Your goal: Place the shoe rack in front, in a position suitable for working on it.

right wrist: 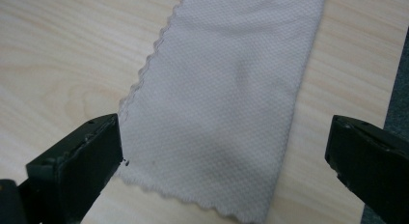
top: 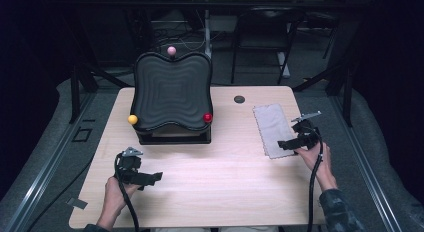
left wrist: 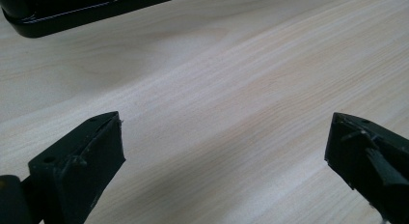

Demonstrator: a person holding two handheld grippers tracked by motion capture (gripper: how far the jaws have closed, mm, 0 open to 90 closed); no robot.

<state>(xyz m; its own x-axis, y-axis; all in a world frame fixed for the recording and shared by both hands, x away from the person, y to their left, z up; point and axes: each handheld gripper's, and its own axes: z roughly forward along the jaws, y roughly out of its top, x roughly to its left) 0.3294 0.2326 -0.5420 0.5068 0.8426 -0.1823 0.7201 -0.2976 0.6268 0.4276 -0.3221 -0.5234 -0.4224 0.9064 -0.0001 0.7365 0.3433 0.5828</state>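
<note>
High view: pale wood-grain tabletop (top: 215,187). One black wavy-surfaced square tray on a black stand (top: 172,92) sits back-left, with three small balls on its rim: pink ball (top: 171,51) at the far edge, yellow ball (top: 132,119) at the near-left corner, red ball (top: 207,117) at the near-right corner. One small dark round disc (top: 239,99) lies right of the tray. One light grey woven cloth (top: 273,129) lies flat on the right side. Right gripper (top: 286,144) sits at the cloth's near-right edge; left gripper (top: 156,177) hovers over bare wood in front of the tray, well apart from the cloth. Room is dark, grey floor, black frame legs behind.

Left gripper view: jaws spread wide, nothing between them but bare tabletop; tray stand's black base (left wrist: 91,9) at top left.

Right gripper view: jaws spread wide, straddling the cloth's (right wrist: 226,113) scalloped near end, not gripping; left jaw just beside its edge.
</note>
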